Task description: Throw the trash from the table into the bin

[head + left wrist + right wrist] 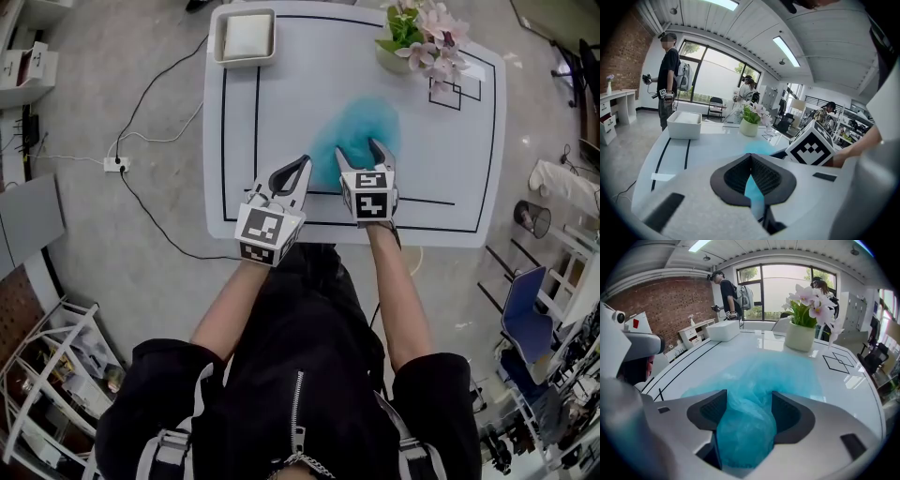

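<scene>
A crumpled blue plastic bag [361,127] lies on the white table [281,112], near its front edge. My right gripper [358,150] points down over the near end of the bag. In the right gripper view the bag [754,380] bulges up between the wide-spread jaws of the gripper [747,401], which is open. My left gripper [302,164] sits just left of the bag with its tips together. In the left gripper view the gripper [751,157] is shut, and a thin strip of blue film [753,192] is caught between its jaws.
A white square tray [246,37] stands at the table's back left and a flower pot [394,54] at the back right. A cable and power strip [116,164] lie on the floor to the left. A dark wire basket [534,218] stands on the floor to the right.
</scene>
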The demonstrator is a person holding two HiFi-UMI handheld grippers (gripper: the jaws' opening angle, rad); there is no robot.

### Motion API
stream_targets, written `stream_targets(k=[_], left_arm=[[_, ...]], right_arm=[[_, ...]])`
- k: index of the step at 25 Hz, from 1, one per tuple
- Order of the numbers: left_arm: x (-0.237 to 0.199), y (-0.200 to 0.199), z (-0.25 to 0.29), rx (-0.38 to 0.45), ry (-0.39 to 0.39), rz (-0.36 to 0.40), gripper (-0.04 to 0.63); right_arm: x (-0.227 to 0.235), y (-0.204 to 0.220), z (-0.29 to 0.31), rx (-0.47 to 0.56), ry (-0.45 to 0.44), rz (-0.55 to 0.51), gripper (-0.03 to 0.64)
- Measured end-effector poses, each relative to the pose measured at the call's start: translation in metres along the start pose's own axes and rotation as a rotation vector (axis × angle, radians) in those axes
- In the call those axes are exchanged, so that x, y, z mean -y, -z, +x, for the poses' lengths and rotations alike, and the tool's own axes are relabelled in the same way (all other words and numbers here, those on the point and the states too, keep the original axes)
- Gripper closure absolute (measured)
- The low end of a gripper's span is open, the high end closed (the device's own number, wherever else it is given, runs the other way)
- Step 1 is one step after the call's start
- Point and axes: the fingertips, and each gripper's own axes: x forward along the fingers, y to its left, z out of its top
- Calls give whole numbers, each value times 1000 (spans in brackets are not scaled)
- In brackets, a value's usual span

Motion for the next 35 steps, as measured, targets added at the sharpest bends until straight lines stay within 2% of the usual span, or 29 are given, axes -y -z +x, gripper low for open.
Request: stream_targets(k=[17, 19, 26, 29, 35], left_arm=[[-7, 6, -1, -5, -13, -13, 589], [-7, 7, -2, -3, -12, -12, 589], [-7, 6, -7, 5, -14, -9, 589], [-6, 7, -8, 6, -12, -11, 589], [-2, 4, -10, 14, 2, 0, 589]], right_arm=[[-1, 0, 8, -70, 3, -19, 350], [-4, 0, 7, -76, 2, -32, 376], [-22, 4, 4, -109, -21, -129, 573], [-25, 6, 3, -113, -22, -144, 594], [-23, 2, -6, -74, -19, -113, 595]])
